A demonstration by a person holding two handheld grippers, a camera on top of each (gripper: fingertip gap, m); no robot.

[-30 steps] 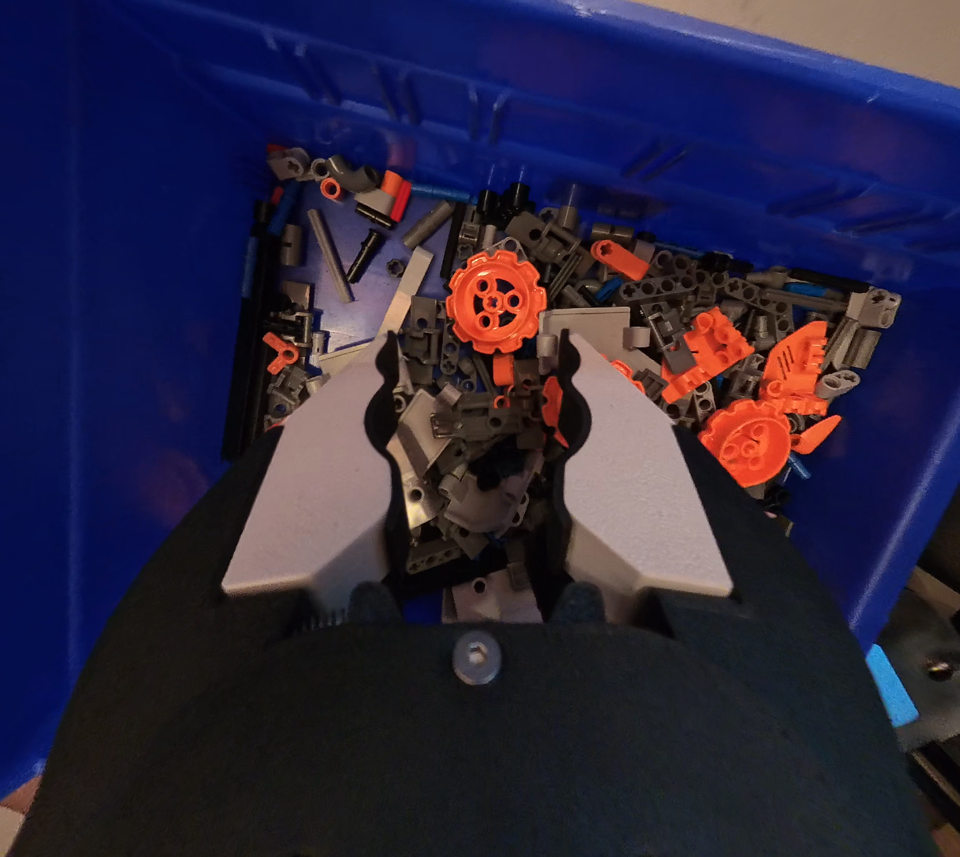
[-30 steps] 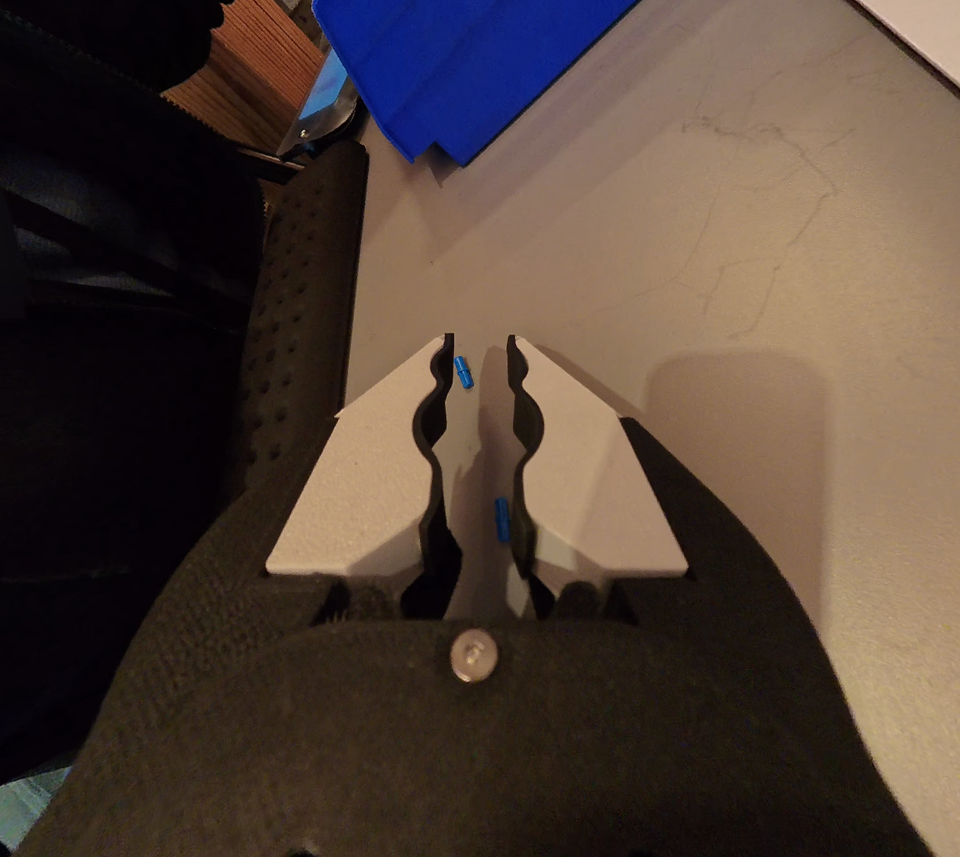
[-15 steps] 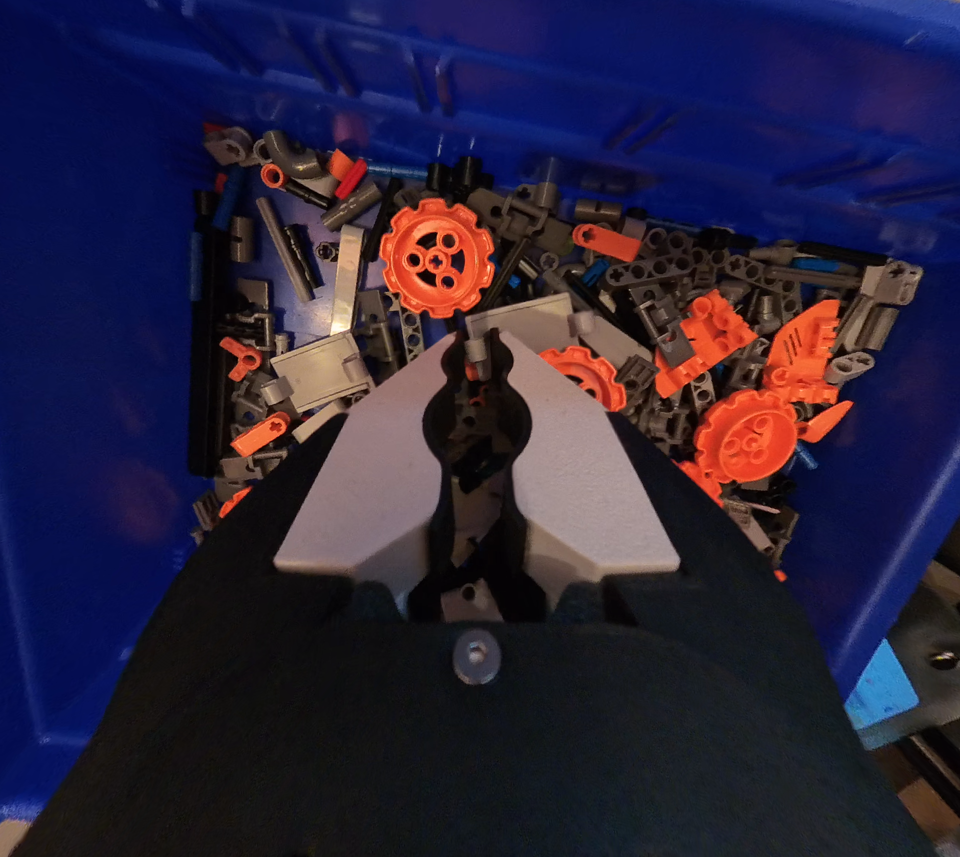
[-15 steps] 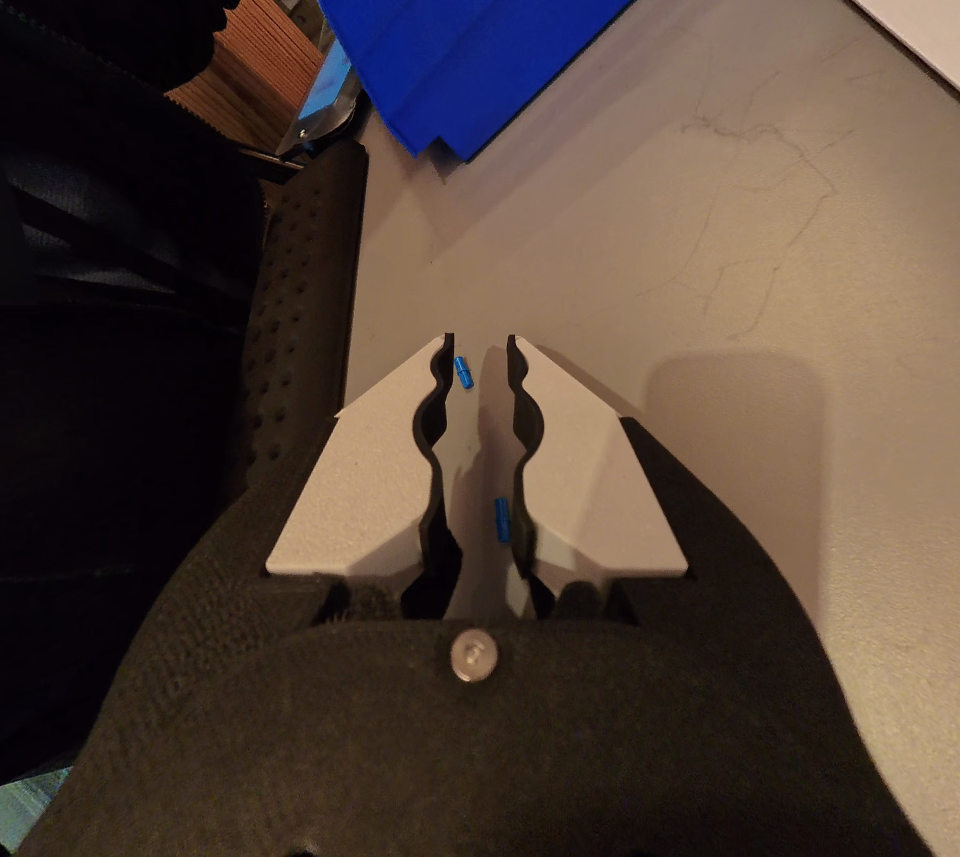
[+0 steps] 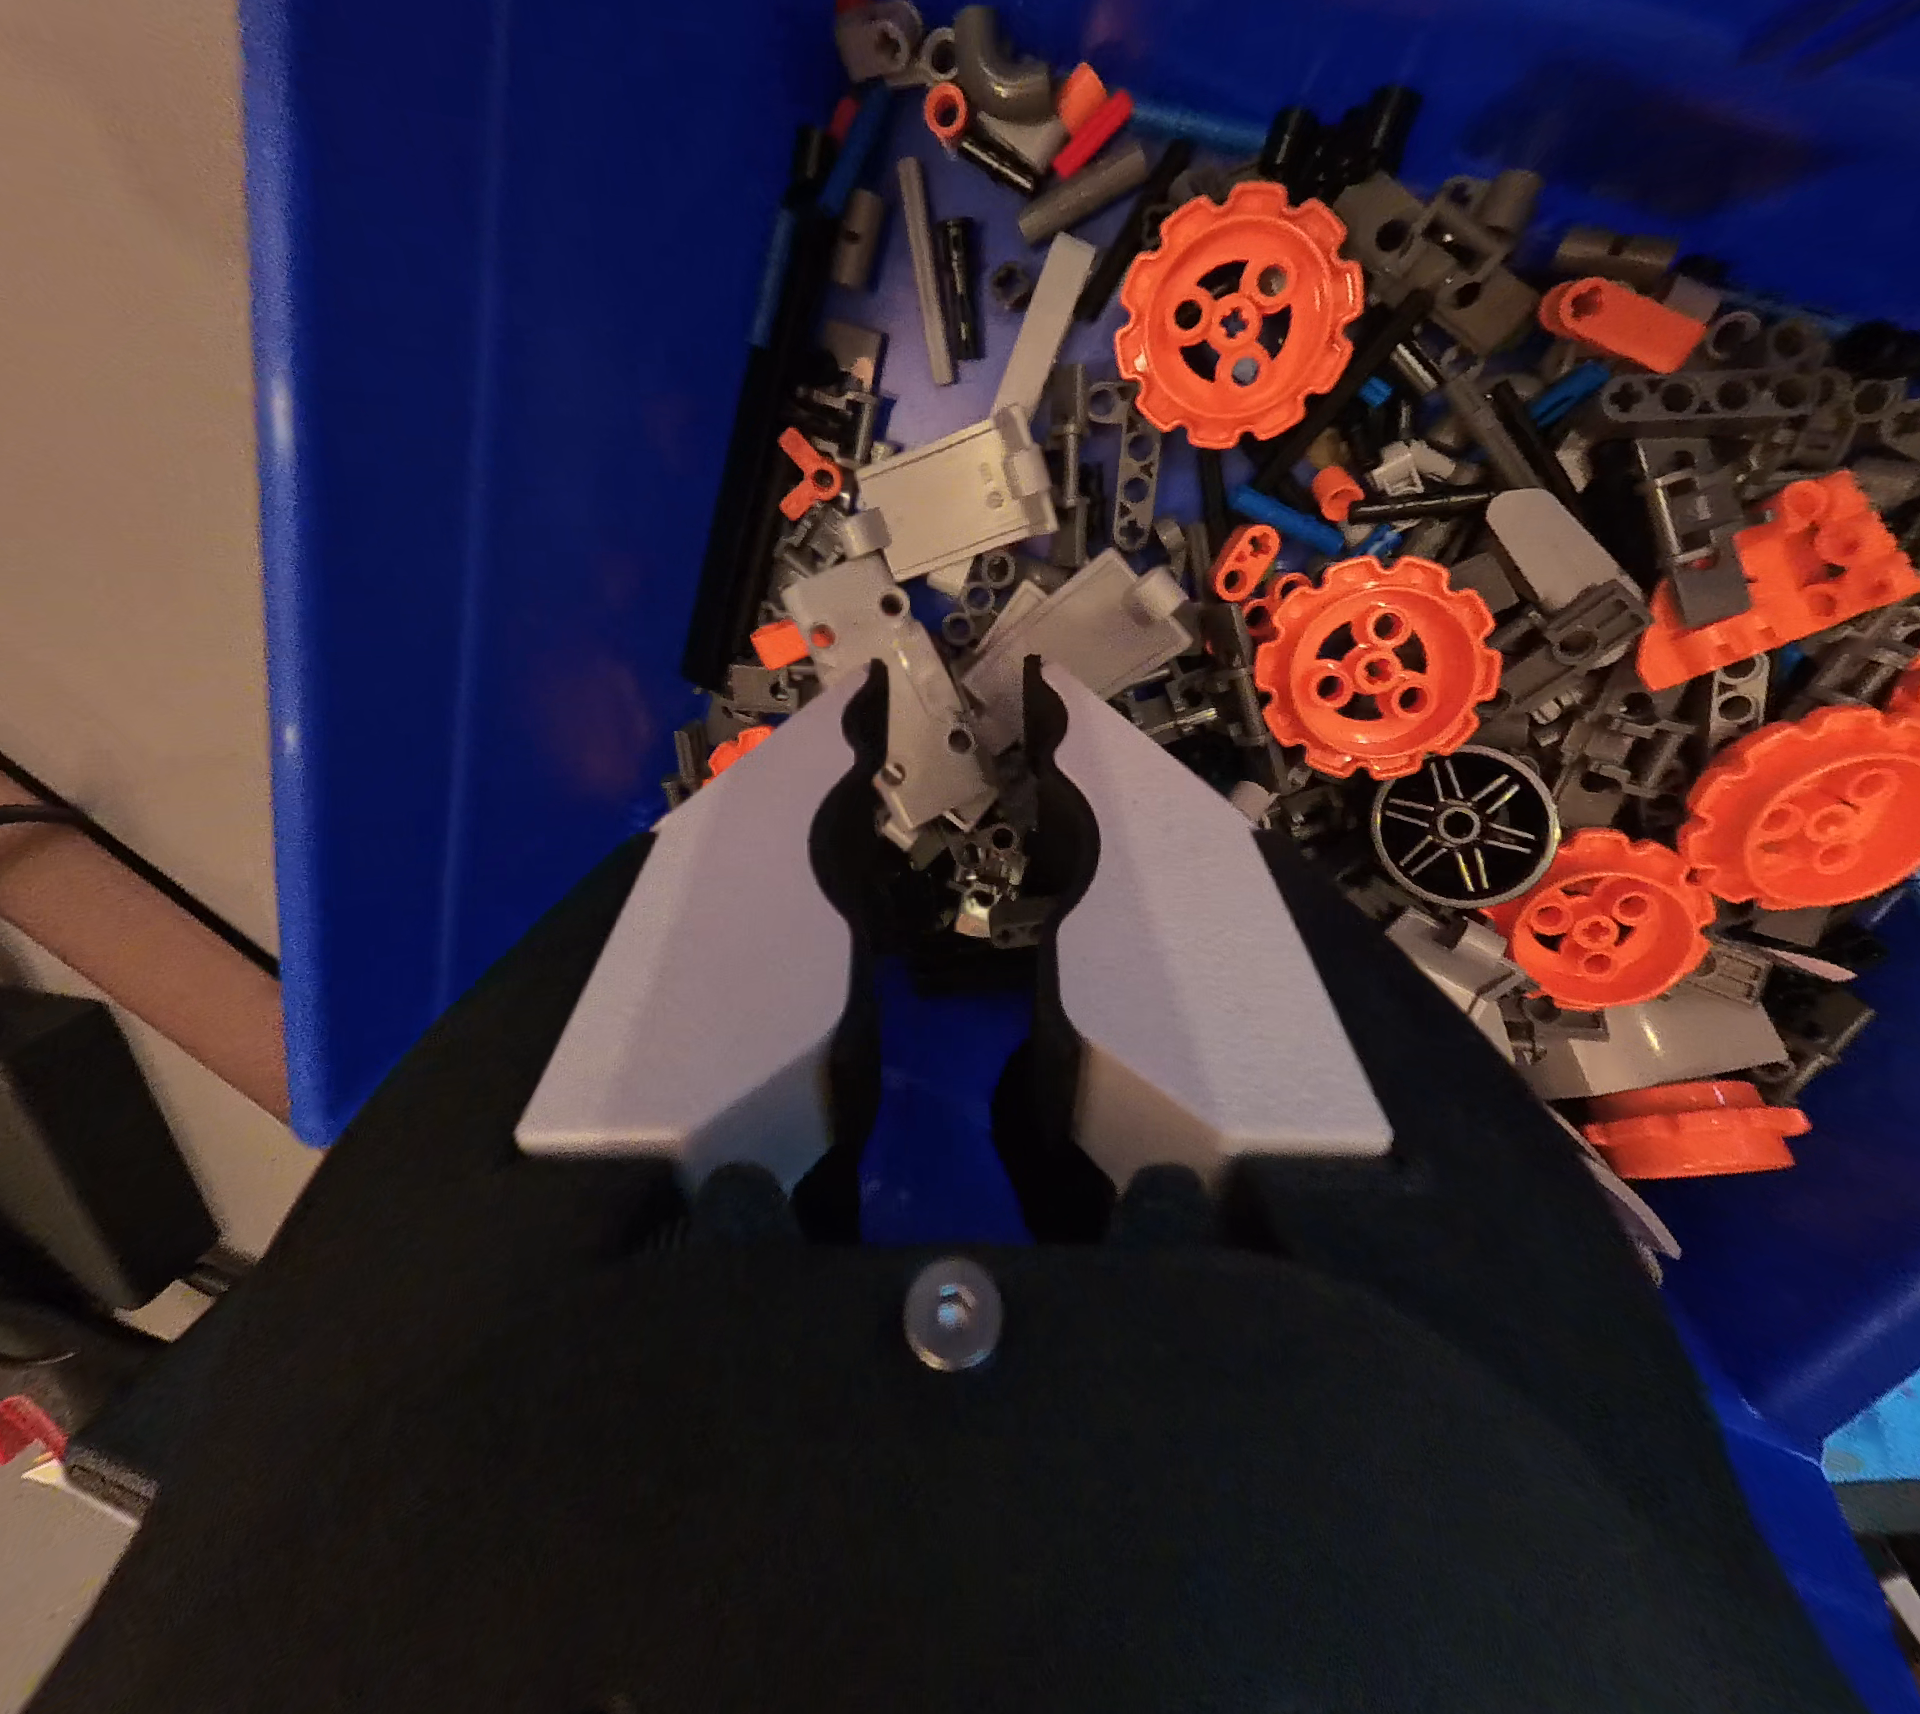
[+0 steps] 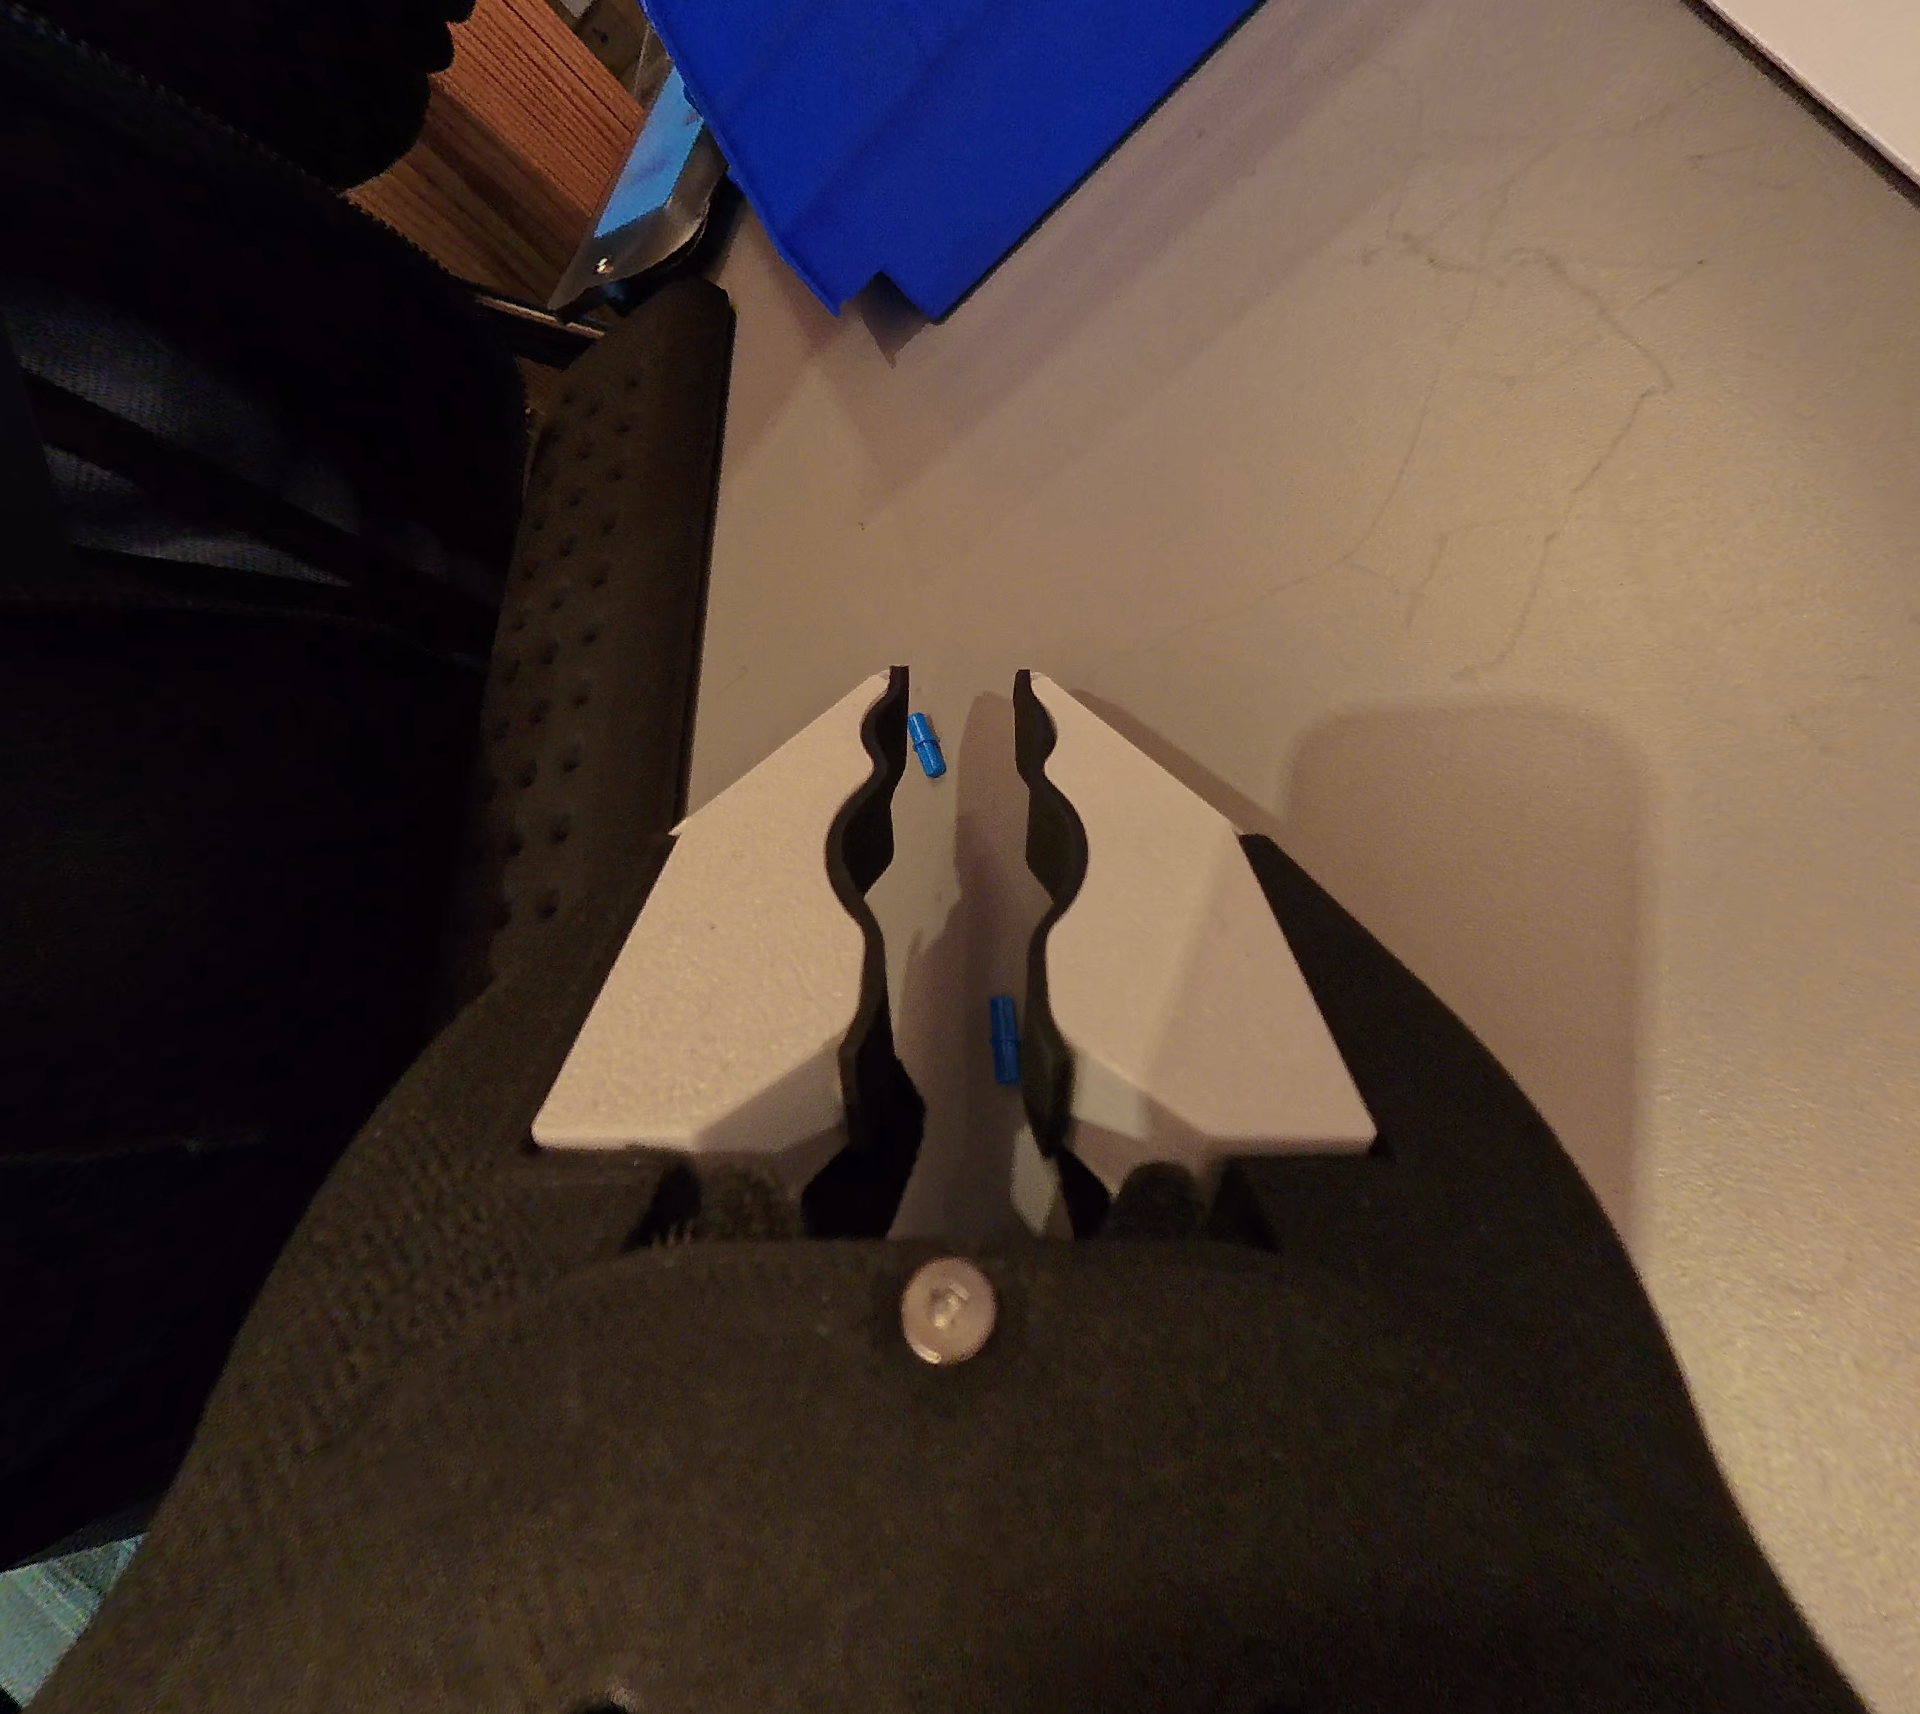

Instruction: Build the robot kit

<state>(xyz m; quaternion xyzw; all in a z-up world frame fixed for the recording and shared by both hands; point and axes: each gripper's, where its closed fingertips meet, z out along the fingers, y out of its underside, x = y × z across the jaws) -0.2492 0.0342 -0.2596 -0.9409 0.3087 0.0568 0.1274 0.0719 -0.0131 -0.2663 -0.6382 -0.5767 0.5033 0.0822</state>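
Grey piece [image 5: 928,755] between left gripper [image 5: 954,677] fingers; grip unclear.

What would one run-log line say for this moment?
left claw: shut on grey piece, over blue bin | right claw: open, above blue pins on table

Toy parts [image 5: 1299,521] in bin [image 5: 520,314]; pins [image 6: 925,745] on table [image 6: 1455,521]

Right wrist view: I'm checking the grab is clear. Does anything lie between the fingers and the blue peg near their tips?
Nothing visible does. The blue peg lies on the table inside the open right gripper, beside its left finger. A second peg lies farther back.
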